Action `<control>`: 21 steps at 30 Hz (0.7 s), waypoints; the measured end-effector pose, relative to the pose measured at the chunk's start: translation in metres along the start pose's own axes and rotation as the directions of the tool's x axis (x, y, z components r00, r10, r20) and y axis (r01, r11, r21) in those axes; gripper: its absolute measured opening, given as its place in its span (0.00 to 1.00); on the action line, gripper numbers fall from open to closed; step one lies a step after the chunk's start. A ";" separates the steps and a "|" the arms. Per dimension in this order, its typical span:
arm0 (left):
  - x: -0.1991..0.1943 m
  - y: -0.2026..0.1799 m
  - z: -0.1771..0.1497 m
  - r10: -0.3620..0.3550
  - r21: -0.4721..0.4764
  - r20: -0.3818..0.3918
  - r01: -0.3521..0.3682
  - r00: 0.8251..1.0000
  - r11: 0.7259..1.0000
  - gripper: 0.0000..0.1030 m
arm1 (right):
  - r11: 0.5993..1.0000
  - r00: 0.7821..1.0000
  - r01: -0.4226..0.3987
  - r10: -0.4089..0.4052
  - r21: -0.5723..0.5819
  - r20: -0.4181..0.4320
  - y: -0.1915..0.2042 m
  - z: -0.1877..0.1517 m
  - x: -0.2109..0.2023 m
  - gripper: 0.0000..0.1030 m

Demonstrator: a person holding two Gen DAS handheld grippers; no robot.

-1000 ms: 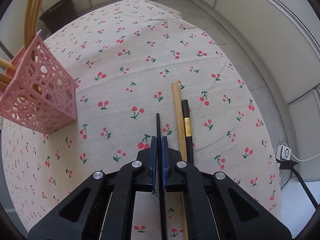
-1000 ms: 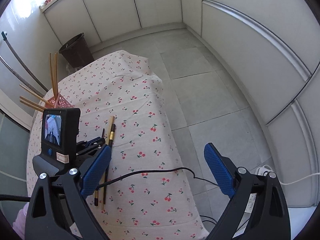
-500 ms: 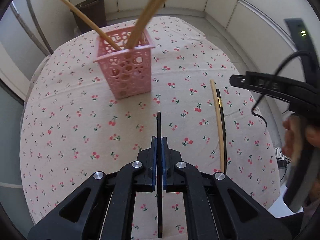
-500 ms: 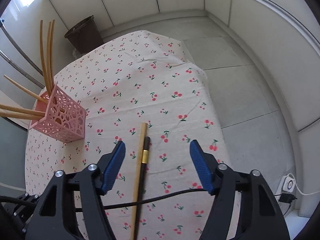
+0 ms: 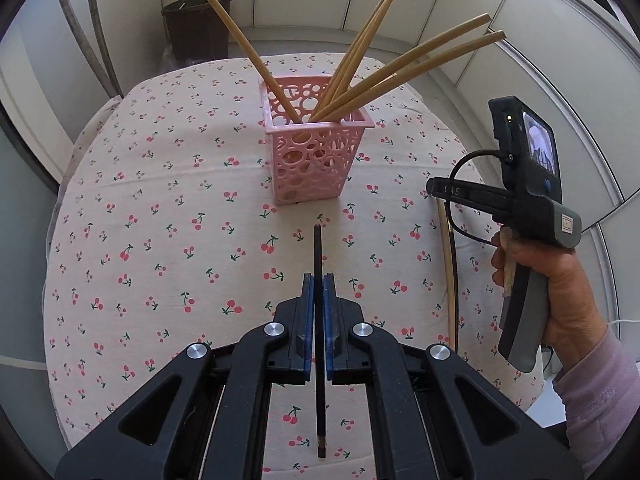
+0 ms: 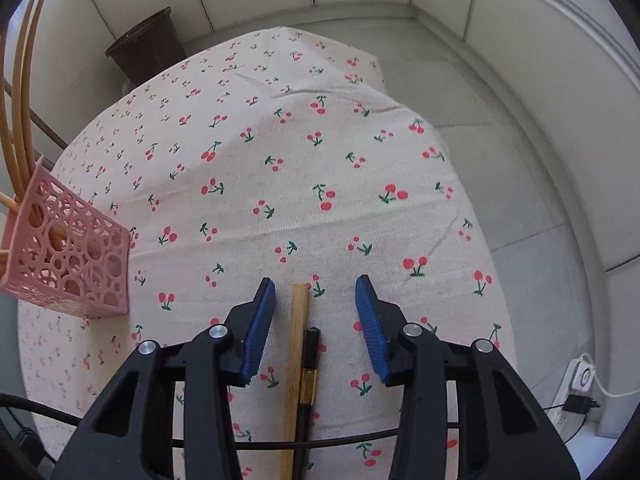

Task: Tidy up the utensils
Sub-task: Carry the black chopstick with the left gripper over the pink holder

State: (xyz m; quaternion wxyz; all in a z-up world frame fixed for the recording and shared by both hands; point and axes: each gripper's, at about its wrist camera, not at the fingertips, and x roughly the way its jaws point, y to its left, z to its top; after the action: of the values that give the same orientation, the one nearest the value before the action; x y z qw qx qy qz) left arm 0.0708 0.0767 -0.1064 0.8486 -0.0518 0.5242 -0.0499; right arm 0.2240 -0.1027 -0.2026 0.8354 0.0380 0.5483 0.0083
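My left gripper is shut on a black chopstick, held above the cherry-print tablecloth and pointing at the pink holder. Several bamboo chopsticks stand in that holder. In the right wrist view my right gripper hangs low over a bamboo chopstick and a black chopstick with a gold band, which lie side by side. Its jaws are closing with both sticks between them, and the pads touch neither. The pink holder sits at the left there.
A dark bin stands on the floor behind the table. The table's right edge drops to a tiled floor with a power strip. A black cable crosses under my right gripper. A hand holds the right gripper at the left view's right side.
My left gripper rose with the black chopstick and swung to face the pink holder. My right gripper dropped over the two lying chopsticks and its jaws narrowed a lot.
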 end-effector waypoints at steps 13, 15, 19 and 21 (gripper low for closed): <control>-0.047 0.011 0.005 -0.050 -0.021 0.131 0.053 0.990 0.998 0.04 | 0.990 0.968 -0.139 0.135 0.006 0.213 -0.003 -0.023 -0.104 0.07; -0.062 0.009 0.003 -0.057 -0.009 0.174 0.060 0.983 0.998 0.04 | 0.986 0.953 -0.169 0.165 -0.006 0.253 -0.007 -0.033 -0.133 0.07; -0.091 0.005 -0.003 -0.074 0.003 0.242 0.076 0.967 0.997 0.04 | 0.976 0.922 -0.210 0.214 -0.048 0.323 -0.013 -0.049 -0.183 0.07; -0.103 0.003 -0.004 -0.078 0.006 0.273 0.079 0.959 0.997 0.04 | 0.973 0.901 -0.216 0.231 -0.080 0.366 -0.013 -0.057 -0.210 0.07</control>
State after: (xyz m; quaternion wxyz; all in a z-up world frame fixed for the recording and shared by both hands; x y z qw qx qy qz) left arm 0.0213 0.0935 -0.0171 0.9099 -0.0812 0.3999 -0.0745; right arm 0.0875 -0.1240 -0.0341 0.9184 0.0860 0.3711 0.1068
